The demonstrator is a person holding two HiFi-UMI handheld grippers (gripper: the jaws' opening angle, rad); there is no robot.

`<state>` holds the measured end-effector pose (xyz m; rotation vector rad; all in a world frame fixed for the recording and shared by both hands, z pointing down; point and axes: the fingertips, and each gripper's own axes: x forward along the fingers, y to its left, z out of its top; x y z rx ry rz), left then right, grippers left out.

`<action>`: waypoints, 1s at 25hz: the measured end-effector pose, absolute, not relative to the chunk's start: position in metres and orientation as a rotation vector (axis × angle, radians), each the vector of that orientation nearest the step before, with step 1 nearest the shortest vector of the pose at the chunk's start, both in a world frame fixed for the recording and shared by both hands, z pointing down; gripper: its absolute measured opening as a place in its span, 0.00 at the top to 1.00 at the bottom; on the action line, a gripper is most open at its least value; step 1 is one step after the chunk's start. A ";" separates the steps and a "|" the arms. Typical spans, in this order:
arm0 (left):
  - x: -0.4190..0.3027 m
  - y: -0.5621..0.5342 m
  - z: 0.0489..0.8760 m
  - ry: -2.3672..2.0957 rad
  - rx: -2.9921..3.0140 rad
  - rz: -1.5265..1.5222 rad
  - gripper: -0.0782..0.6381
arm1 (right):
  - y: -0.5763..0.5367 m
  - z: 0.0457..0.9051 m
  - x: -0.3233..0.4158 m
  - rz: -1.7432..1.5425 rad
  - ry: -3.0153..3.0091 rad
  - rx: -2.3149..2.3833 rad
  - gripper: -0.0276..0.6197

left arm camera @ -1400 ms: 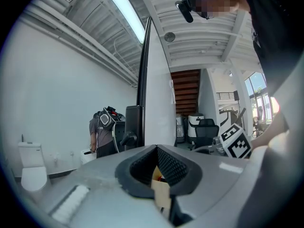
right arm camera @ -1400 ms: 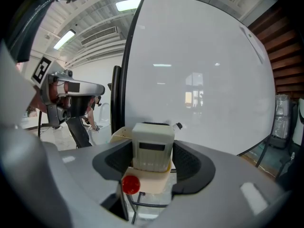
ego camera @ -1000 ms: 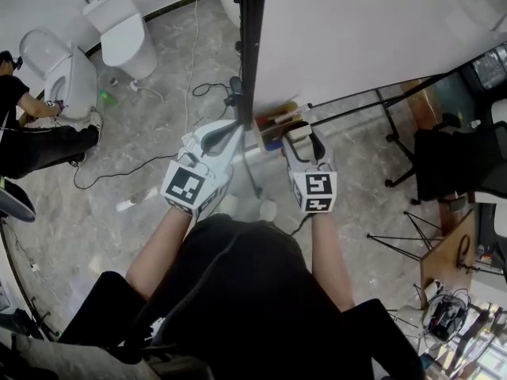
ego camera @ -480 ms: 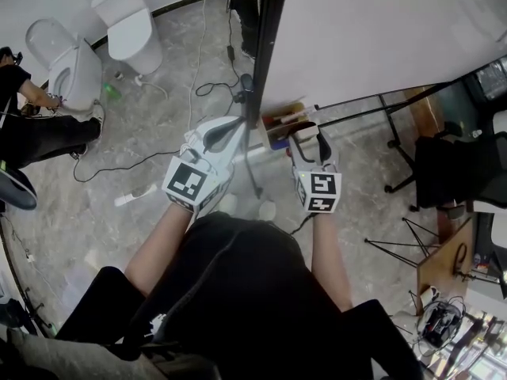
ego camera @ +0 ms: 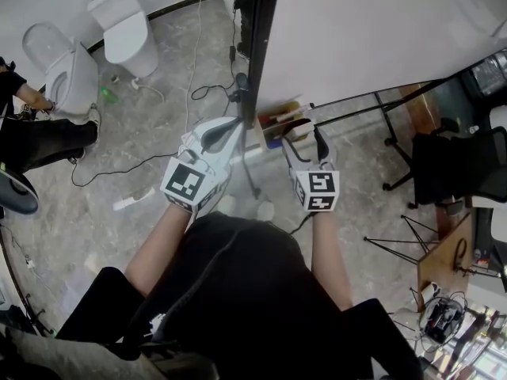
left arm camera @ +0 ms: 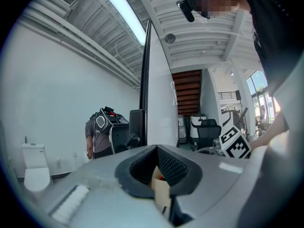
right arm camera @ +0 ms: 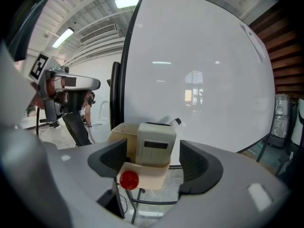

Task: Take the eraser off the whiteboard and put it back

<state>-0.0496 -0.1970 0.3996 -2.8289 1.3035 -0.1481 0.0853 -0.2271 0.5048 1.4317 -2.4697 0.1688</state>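
So the person has both tools up at the lower corner of the big white glossy whiteboard, right by its black metal edge frame. The cream-white block eraser with the grey label is standing upright in the beige open-top tray fixed to the board's face, so it's sitting in its spot, not in anyone's grip.

The right gripper is pointed straight at it. Its jaws have just been opening and now stand wide apart, one on each side of the eraser, with a clear gap on both sides, and the pads aren't touching it. There's a small round red knob on the tray's near corner, just below and left of the eraser.

The left gripper comes in from the side, looking edge-on along the board. Its jaws are nearly together, and a beige bit of the tray looks pinched in the narrow slot between them (a speck of red shows just past it).

In the head view, two white toilets stand on the grey marble floor off to the left, and a black office chair sits to the right.
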 end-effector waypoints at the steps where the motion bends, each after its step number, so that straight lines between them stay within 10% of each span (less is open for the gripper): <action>1: -0.048 -0.197 0.400 1.298 -2.832 -0.146 0.88 | -0.226 0.503 0.087 0.168 -2.472 1.439 0.41; 13: -0.026 -0.199 0.394 1.219 -2.865 -0.127 0.88 | -0.213 0.470 0.101 0.147 -2.559 1.514 0.41; 25: -0.001 -0.205 0.390 1.108 -2.909 -0.103 0.88 | -0.194 0.420 0.115 0.074 -2.632 1.609 0.84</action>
